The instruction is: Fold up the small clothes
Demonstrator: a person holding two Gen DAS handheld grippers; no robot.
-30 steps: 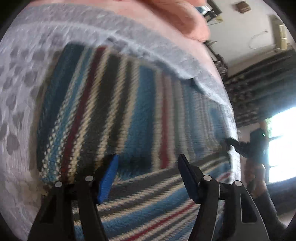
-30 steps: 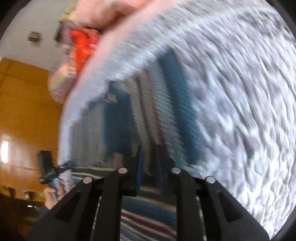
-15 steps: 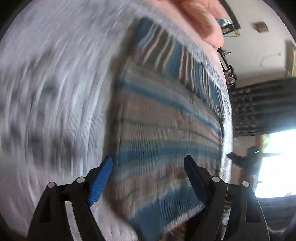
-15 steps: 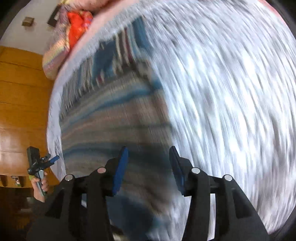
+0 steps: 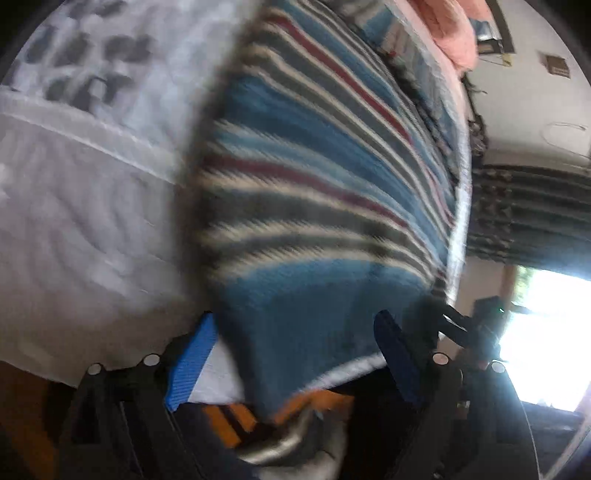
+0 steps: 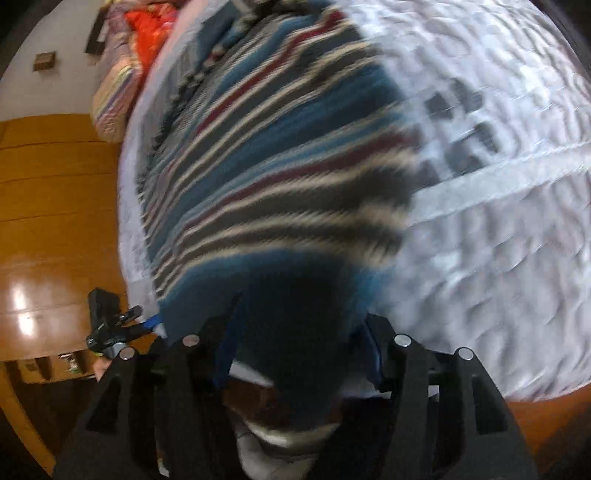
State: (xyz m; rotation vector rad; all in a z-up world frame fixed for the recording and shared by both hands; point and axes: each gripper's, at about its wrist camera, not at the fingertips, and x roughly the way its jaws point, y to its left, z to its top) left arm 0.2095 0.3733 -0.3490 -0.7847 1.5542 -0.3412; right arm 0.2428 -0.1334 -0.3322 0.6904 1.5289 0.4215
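lying ahead of both tools, the striped knit garment (image 5: 317,192) rests on the white bedsheet (image 5: 85,206), its near blue hem between the spread fingers of the left gripper (image 5: 295,350) and right gripper (image 6: 299,343); neither grips it.

- You're working over a bed (image 5: 92,206) under a pale quilted cover, printed with a patch of dark grey blocks and crossed by a white seam band.
- A striped knit garment (image 5: 325,192) in blue, grey, cream and dark red lies directly on the cover, running from the near edge toward the far end.
- Its blue end hangs just over the near edge.
- At the far end rests a pink bundle (image 5: 456,40); the right wrist view shows red-orange cloth (image 6: 147,33) there.
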